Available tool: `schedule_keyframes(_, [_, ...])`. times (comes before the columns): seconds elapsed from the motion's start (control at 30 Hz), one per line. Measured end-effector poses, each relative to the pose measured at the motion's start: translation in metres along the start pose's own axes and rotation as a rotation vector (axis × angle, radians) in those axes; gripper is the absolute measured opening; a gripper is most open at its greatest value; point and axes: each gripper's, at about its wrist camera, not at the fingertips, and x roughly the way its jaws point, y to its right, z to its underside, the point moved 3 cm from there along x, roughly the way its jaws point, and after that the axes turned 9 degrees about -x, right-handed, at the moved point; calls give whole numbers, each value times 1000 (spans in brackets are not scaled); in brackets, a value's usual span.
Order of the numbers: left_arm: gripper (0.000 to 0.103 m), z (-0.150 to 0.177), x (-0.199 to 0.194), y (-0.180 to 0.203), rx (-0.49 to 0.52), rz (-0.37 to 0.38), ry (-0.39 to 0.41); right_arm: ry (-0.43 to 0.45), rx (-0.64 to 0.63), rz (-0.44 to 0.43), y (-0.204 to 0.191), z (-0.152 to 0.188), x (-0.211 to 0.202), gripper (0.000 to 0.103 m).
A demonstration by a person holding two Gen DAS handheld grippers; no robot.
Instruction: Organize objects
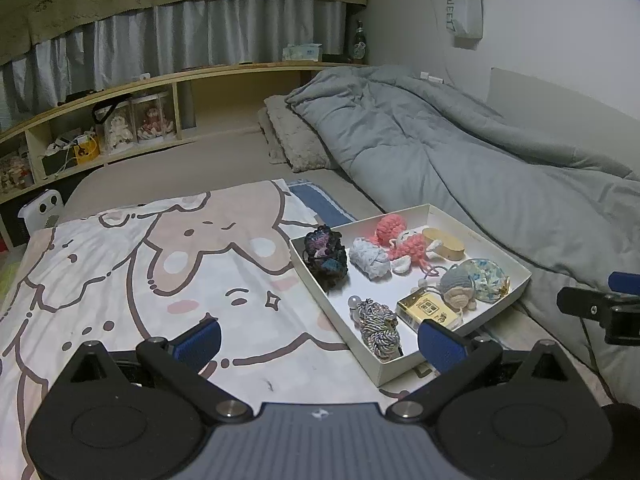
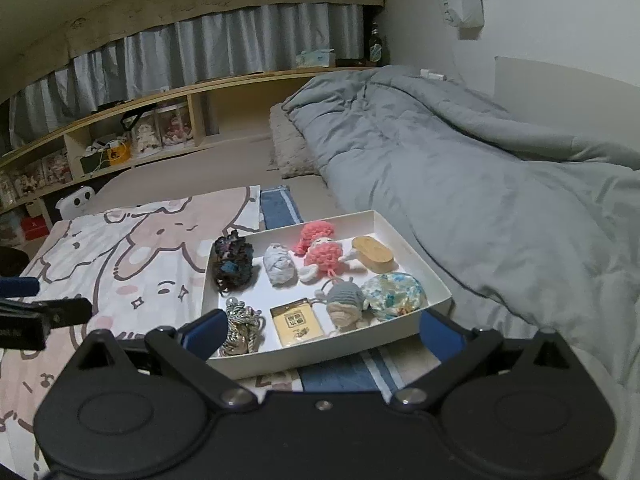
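A grey duvet point(image 2: 460, 184) fills the far right of the bed; a cartoon-print blanket point(image 1: 140, 272) covers the near left; between them sits the white tray point(image 2: 404, 236), holding every small item; both tongs hang short of it, spread wide and empty, the left gripper point(image 1: 320, 340) at its near-left corner, the right gripper point(image 2: 324, 334) over its near rim. To start well, I would take an edge piece first: the twisted cord bundle point(image 2: 242, 328) lies nearest; close squarely across its middle, clear of the gold card point(image 2: 296, 322) beside it.
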Motion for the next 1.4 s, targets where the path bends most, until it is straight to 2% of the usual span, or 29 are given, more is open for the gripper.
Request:
schedule_keyframes(0.37, [103, 9, 8, -12, -19, -34, -14, -22, 10, 13, -5, 10, 7, 103])
schedule_keyframes(0.53, [103, 10, 8, -12, -21, -29, -19, -23, -14, 5, -8, 10, 6, 103])
schedule_keyframes(0.83, [103, 10, 6, -15, -37, -30, -14, -22, 34, -8, -1, 11, 5, 103])
schedule_keyframes(1.4, [103, 8, 3, -16, -36, -26, -11, -15, 6, 9, -6, 11, 2, 103])
